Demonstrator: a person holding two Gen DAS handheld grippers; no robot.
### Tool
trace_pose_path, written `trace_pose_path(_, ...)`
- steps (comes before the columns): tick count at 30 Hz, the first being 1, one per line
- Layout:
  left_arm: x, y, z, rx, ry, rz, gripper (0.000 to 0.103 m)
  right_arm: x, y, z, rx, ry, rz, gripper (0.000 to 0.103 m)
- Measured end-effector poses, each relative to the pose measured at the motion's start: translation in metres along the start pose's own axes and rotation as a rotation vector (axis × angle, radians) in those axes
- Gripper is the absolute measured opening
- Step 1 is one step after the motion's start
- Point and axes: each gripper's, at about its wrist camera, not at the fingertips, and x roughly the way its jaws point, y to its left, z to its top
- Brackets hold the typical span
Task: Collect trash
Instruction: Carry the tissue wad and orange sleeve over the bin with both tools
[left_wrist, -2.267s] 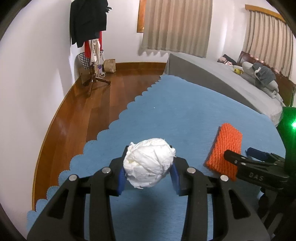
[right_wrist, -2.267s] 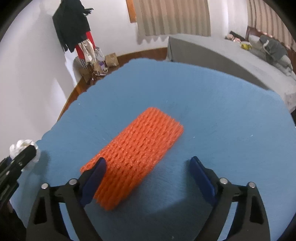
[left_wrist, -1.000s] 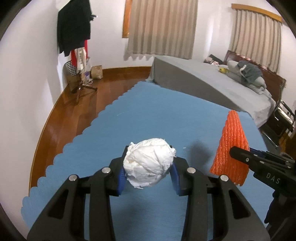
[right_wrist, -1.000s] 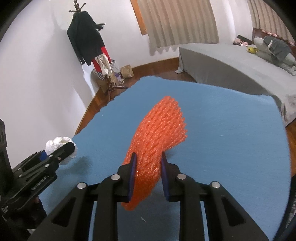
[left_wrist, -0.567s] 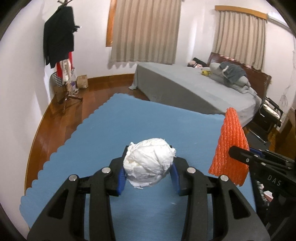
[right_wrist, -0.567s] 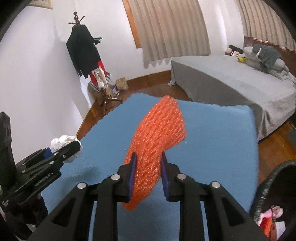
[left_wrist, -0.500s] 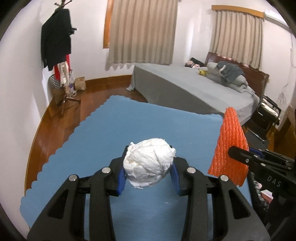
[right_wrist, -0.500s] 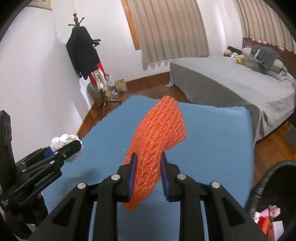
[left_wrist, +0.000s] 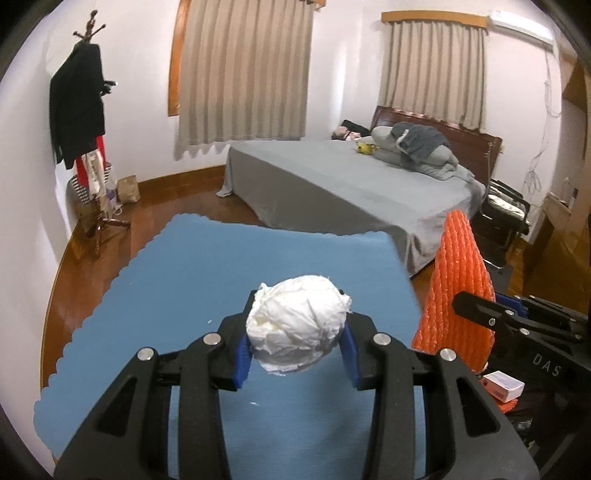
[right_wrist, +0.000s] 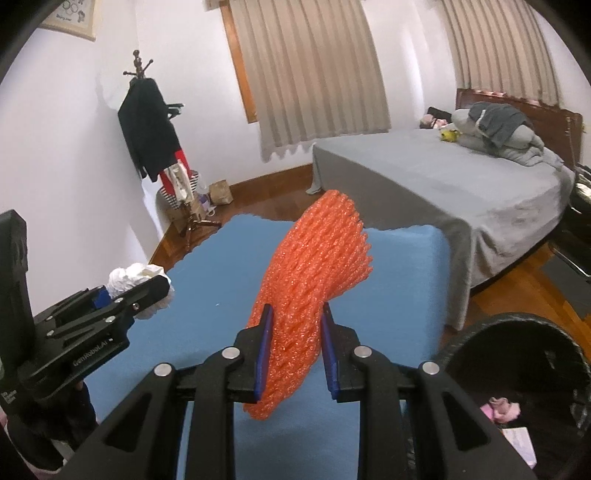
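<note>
My left gripper (left_wrist: 295, 349) is shut on a crumpled white paper ball (left_wrist: 297, 326) and holds it above the blue mat (left_wrist: 207, 277). My right gripper (right_wrist: 295, 341) is shut on an orange foam net sleeve (right_wrist: 317, 269), which stands up from the jaws. In the left wrist view the sleeve (left_wrist: 458, 291) and right gripper (left_wrist: 509, 321) are at the right. In the right wrist view the paper ball (right_wrist: 135, 280) and left gripper (right_wrist: 107, 306) are at the left. A black trash bin (right_wrist: 517, 373) with litter inside sits at the lower right, beside the mat.
A grey bed (left_wrist: 332, 184) stands behind the mat. A coat rack (left_wrist: 88, 140) with clothes is by the left wall. A black chair (left_wrist: 502, 214) stands at the right beyond the bed. Wooden floor (left_wrist: 74, 266) surrounds the mat.
Both grippers have risen and swung right with their loads. The right gripper closed on the sleeve and lifted it off the mat. The trash bin has come into view at the lower right.
</note>
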Motion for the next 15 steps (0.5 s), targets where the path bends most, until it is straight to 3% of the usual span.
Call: trace_pose_path(15,-0.013,-0.079,-0.008,0.069,-0.018,-0.118,0.038,-0.058,-0.053,-0.018,0.054,-0.047,-0.111,0.024)
